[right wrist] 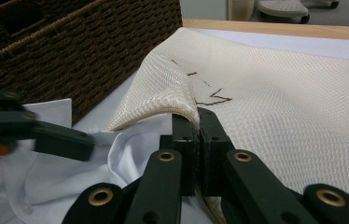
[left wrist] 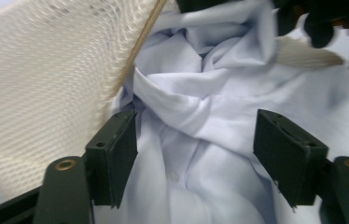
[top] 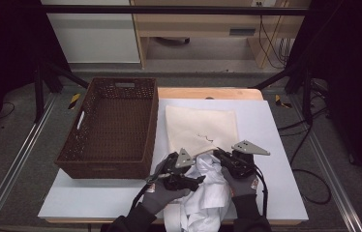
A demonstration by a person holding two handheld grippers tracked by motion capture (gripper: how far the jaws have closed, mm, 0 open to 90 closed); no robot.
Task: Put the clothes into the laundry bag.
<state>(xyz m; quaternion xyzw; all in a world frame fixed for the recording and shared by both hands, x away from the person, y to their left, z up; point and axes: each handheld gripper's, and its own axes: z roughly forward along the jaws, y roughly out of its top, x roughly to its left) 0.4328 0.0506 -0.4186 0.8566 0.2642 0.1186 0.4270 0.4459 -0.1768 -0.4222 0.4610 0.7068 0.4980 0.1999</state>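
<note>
- You see a brown wicker basket at the table's left, touching the white sheet.
- Beyond it, your wooden table edge shows.

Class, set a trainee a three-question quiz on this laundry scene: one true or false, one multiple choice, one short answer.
1. True or false: the right gripper is shut on the mesh bag.
2. What lies between the left gripper's open jaws? A) a white shirt B) a towel C) a sock
3. Where does the basket stand relative to the mesh bag in the high view?

Key
1. True: the jaws pinch the bag's lifted edge.
2. A: the white shirt, not pressed by the pads.
3. To its left, on the table.
</note>
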